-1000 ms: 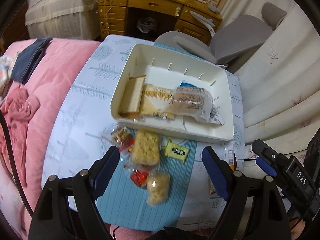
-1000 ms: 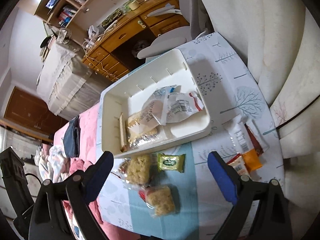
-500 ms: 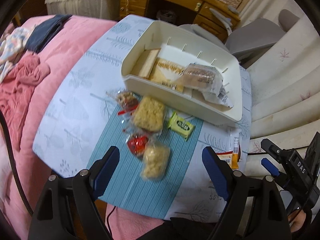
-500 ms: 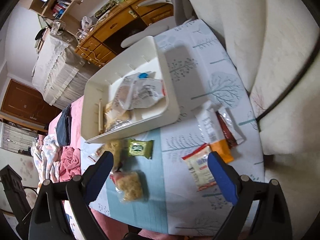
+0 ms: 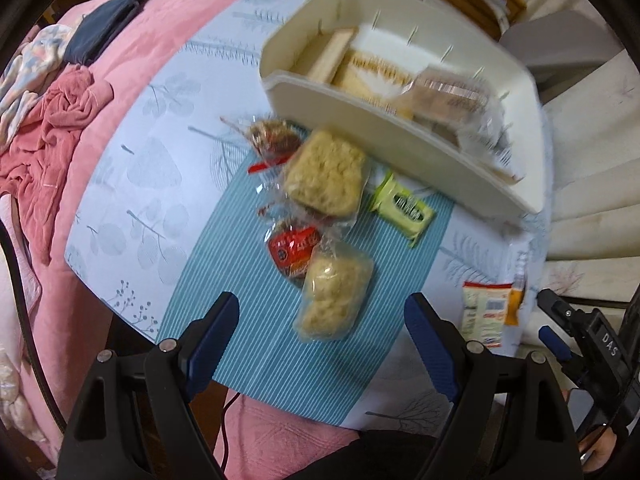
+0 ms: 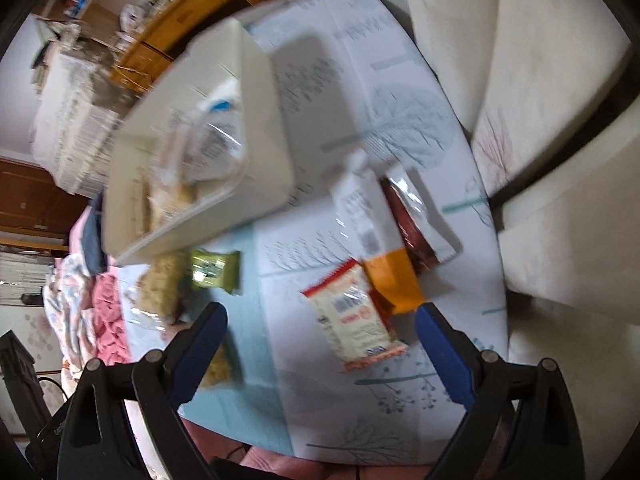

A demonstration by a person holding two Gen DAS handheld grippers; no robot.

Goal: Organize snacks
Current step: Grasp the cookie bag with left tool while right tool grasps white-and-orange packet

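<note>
A cream bin point(image 5: 404, 148) on the table holds several wrapped snacks; it also shows in the right wrist view point(image 6: 264, 128). In front of it lie two rice-cake packs point(image 5: 326, 178) point(image 5: 334, 296), a red pack point(image 5: 294, 250), a brown candy bag point(image 5: 272, 138) and a green pack point(image 5: 402, 208). My left gripper point(image 5: 322, 320) is open and empty, just short of the near rice-cake pack. My right gripper point(image 6: 320, 334) is open and empty above a white-red packet point(image 6: 354, 318). An orange packet point(image 6: 390, 280), a dark red bar point(image 6: 412, 224) and a white packet point(image 6: 360, 208) lie beside it.
The table has a tree-print cloth point(image 5: 160, 152) with a teal striped mat point(image 5: 260, 320). A pink bed with clothes point(image 5: 52, 140) lies to the left. White sofa cushions point(image 6: 540, 160) border the right. A wooden desk point(image 6: 192, 28) stands behind.
Both grippers have drawn back and dropped toward the table's near edge. The left now frames the near rice-cake pack; the right has swung right over the white-red packet. Both stayed open.
</note>
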